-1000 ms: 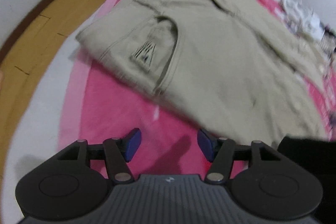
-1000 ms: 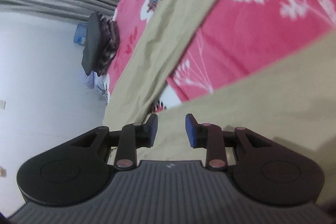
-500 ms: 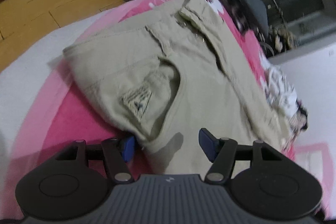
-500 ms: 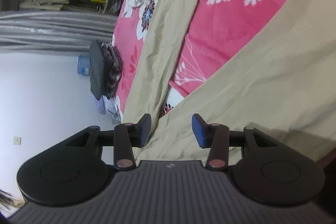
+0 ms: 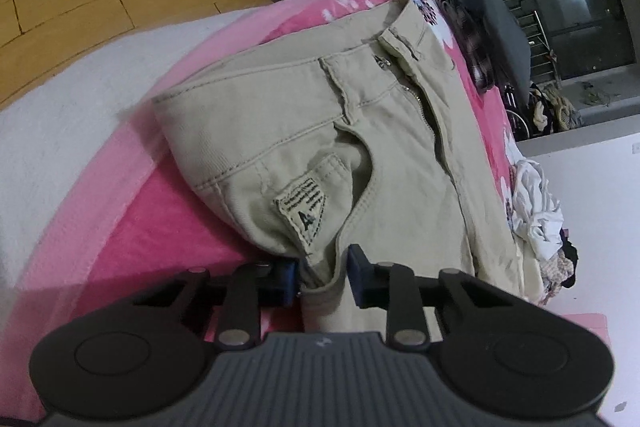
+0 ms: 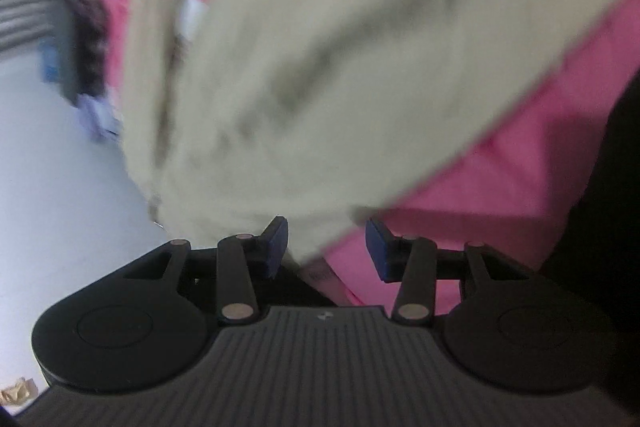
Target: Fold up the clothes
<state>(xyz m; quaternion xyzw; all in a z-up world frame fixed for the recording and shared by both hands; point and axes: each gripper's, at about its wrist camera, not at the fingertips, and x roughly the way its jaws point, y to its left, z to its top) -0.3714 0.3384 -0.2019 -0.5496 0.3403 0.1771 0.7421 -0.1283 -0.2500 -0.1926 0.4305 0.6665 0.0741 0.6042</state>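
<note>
Since the last look I've brought my left gripper (image 5: 322,273) in from over the bare pink bedspread (image 5: 168,219) onto the side edge of the khaki trousers (image 5: 320,131), and my right gripper (image 6: 326,243) has swung hard enough that its view has smeared.

On the left, the blue fingers (image 5: 358,277) sit either side of a bunched fold of cloth by the pocket label (image 5: 304,211); they look narrowed around it, but a gap remains, so I judge them closing and not yet pinching. On the right, the fingers stand spread, a trouser edge lying between them at 12 o'clock.

The trousers lie flat on the bed, waistband toward 1 o'clock, fly open. They look doubled leg over leg, though I can't confirm it. Further folds appear to be left.

The leg ends are cut off. The right view is too blurred to tell which part of the trousers I'm over. A folded dark garment (image 5: 496,31) sits at 1 o'clock.
</note>
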